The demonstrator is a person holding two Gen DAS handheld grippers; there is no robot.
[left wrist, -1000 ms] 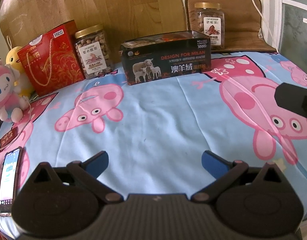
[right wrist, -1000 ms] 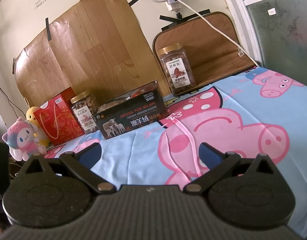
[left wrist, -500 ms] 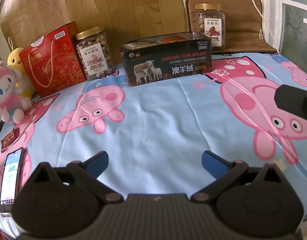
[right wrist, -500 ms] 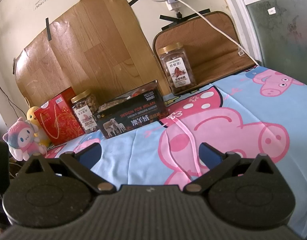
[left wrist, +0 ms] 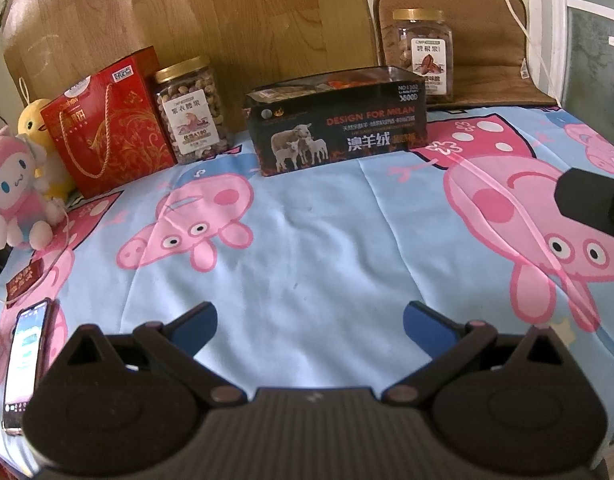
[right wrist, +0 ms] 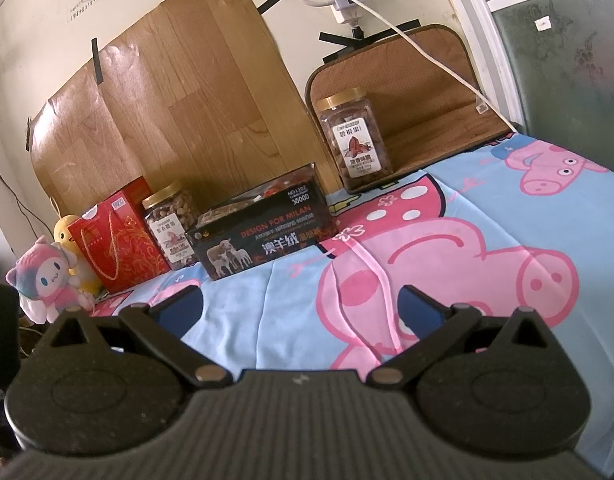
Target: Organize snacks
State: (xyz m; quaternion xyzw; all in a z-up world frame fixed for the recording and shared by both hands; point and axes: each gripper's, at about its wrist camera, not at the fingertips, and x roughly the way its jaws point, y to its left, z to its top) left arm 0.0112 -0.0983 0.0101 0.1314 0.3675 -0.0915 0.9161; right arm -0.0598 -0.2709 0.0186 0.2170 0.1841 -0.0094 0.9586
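A black open-topped box (left wrist: 341,126) with sheep pictures holds snack packets at the back of the bed; it also shows in the right wrist view (right wrist: 263,236). A nut jar with a gold lid (left wrist: 193,110) stands left of it, next to a red gift bag (left wrist: 107,128). A second jar (left wrist: 425,54) stands back right on a brown mat; it also shows in the right wrist view (right wrist: 357,140). My left gripper (left wrist: 309,326) is open and empty above the bedsheet. My right gripper (right wrist: 301,308) is open and empty, well short of the box.
A Peppa Pig sheet (left wrist: 307,248) covers the bed. Plush toys (left wrist: 15,196) sit at the far left. A phone (left wrist: 25,364) and a small red card (left wrist: 23,282) lie near the left edge. A wood-pattern board (right wrist: 179,100) leans on the wall.
The left wrist view has shifted slightly, so the box and jars sit a little further right and lower. The right gripper has barely moved. Both stay open.
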